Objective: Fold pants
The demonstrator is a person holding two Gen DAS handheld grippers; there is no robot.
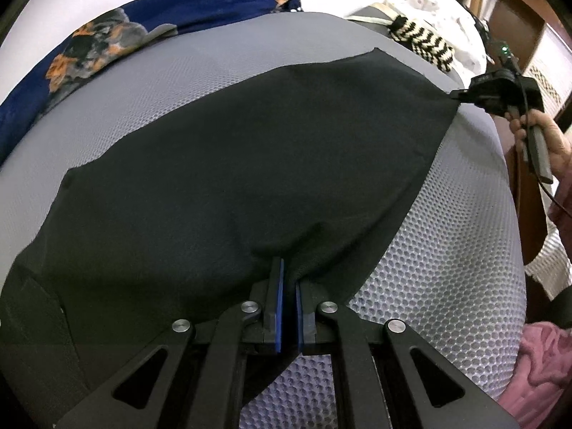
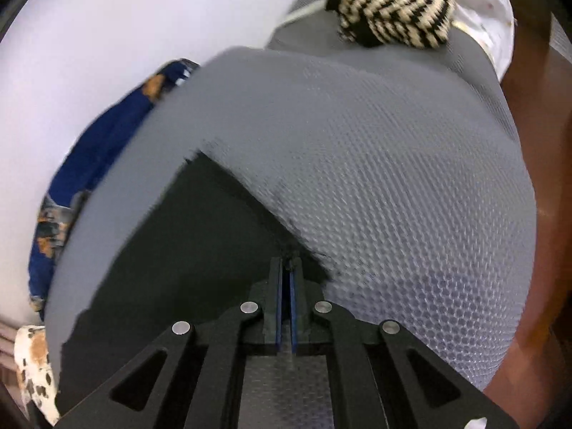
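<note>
The black pants lie spread over a grey honeycomb-mesh surface. My left gripper is shut on the near edge of the pants, with fabric bunched between its blue pads. My right gripper shows at the right of the left wrist view, held by a hand, shut on the far right corner of the pants and pulling it taut. In the right wrist view the right gripper pinches a corner of the black pants, which spread to the left.
A navy floral cloth lies along the far left edge of the surface. A black-and-cream striped knit item and a white cloth sit at the far end. Pink fabric and wooden furniture are on the right.
</note>
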